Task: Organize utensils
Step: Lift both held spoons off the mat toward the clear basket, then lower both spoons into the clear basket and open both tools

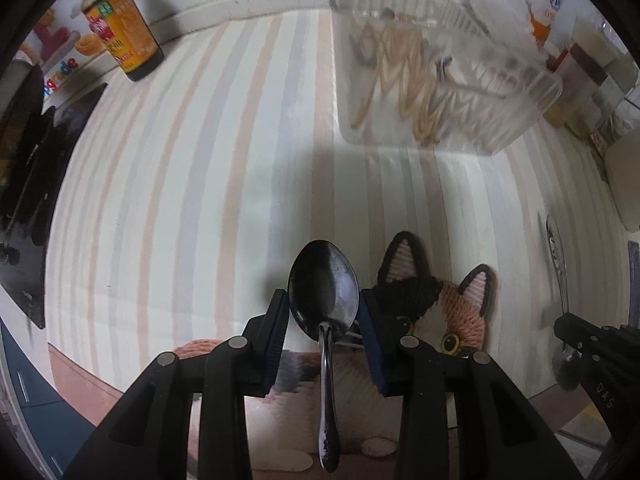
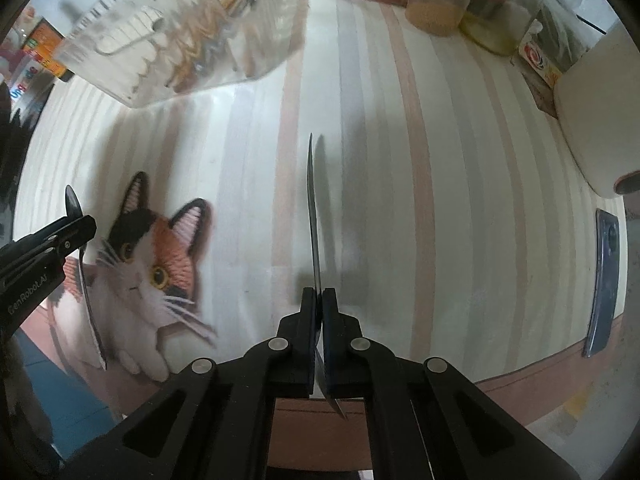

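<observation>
My left gripper [image 1: 323, 300] is shut on a metal spoon [image 1: 323, 292], bowl forward and handle trailing back and down, held above the striped tablecloth. It also shows at the left of the right wrist view [image 2: 82, 224]. My right gripper [image 2: 319, 300] is shut on a second metal utensil [image 2: 313, 216], seen edge-on and pointing forward; in the left wrist view it [image 1: 557, 252] looks like a slotted spoon. A clear plastic utensil box [image 1: 440, 80] with wooden chopsticks and metal cutlery stands at the back, also in the right wrist view [image 2: 180, 36].
A cat-shaped mat [image 1: 452, 312] lies at the table's front edge [image 2: 152, 264]. A dark sauce bottle [image 1: 120, 28] and a picture box stand back left. Jars and bottles [image 2: 460, 4] line the back right, with a white appliance [image 2: 596, 120] at right and a blue phone [image 2: 602, 280].
</observation>
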The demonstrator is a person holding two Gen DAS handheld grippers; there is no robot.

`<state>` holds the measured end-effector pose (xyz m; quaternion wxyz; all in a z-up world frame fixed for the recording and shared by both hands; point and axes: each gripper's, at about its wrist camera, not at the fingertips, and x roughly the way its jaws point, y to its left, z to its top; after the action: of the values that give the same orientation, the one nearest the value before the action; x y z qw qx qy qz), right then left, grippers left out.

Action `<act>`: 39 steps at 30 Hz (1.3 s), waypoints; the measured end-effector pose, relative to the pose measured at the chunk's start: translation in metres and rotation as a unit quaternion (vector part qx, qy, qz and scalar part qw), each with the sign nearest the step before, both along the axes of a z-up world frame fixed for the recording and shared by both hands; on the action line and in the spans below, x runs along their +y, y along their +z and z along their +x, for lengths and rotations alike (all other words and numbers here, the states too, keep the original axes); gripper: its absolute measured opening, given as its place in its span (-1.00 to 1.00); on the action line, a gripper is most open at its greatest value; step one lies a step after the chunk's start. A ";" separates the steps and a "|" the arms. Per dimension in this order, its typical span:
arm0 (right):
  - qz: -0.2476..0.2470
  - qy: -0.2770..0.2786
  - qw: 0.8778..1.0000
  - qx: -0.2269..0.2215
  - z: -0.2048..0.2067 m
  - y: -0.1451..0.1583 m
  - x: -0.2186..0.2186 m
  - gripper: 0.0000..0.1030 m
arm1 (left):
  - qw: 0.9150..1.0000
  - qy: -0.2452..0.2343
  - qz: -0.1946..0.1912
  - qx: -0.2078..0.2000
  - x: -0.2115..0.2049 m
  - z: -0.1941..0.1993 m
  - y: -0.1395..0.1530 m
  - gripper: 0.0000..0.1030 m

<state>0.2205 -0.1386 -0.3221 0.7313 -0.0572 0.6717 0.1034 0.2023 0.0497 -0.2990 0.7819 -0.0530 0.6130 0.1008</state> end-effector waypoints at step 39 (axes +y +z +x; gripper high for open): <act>0.182 -0.040 0.969 -0.163 0.100 0.206 0.015 -0.95 | 0.977 -0.014 -0.043 -0.207 0.009 0.068 0.235 -0.39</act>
<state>0.3205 -0.1239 -0.1160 0.8324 0.0876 0.5154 0.1836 0.2704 0.0588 -0.0635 0.8904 -0.0973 0.4419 0.0499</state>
